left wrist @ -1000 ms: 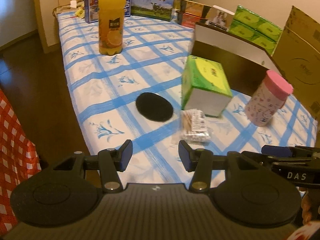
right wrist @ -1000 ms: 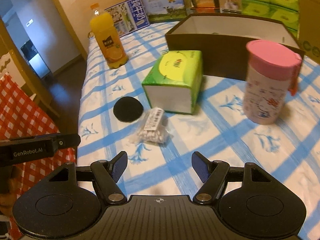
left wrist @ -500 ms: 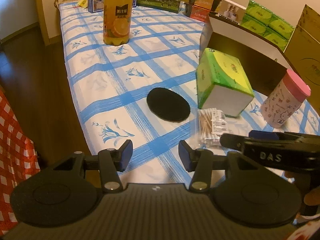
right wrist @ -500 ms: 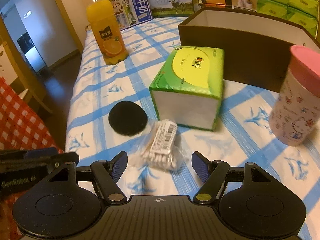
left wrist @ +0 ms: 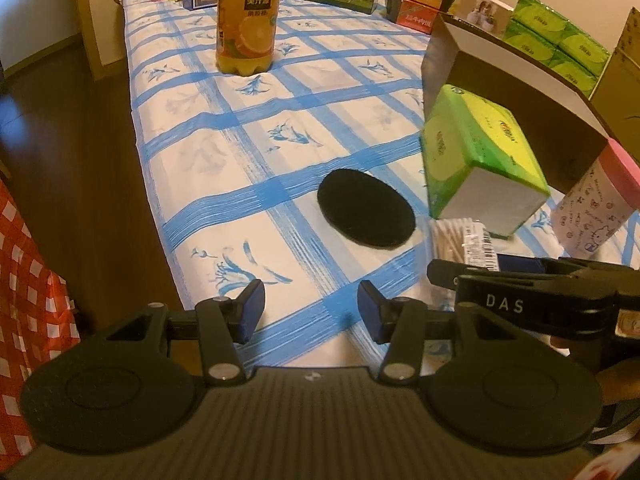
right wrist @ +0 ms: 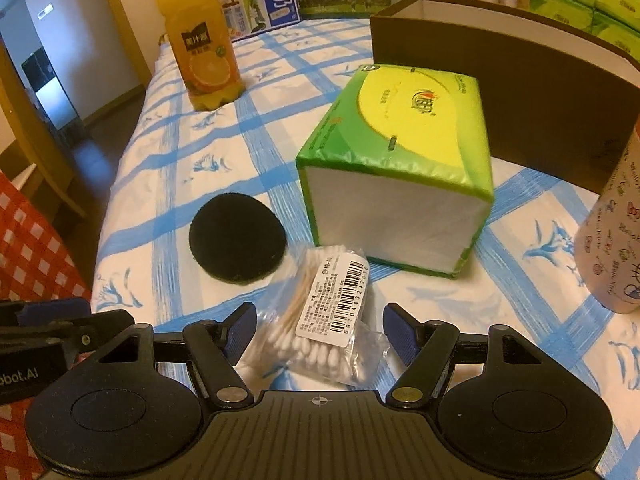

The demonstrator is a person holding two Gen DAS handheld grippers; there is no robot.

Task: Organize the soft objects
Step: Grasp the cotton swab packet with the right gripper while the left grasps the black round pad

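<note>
My right tongs [right wrist: 316,332] stand wide with nothing gripped, and the swab bag [right wrist: 324,320] lies straight ahead of them, its near end already between the two pads but touching neither. The bag's long axis runs away from me, tilted a little to the right, so the jaws sit across its narrow width, which I judge is how a pinch should go. Beyond its far end is the tissue pack [right wrist: 400,184]; ahead and to the left, just beside the bag, is the black pad [right wrist: 238,238]. My left tongs [left wrist: 311,310] are half open and empty over bare cloth [left wrist: 248,184], with the black pad ahead and to the right. The right hand is plainly nearer the bag.
</note>
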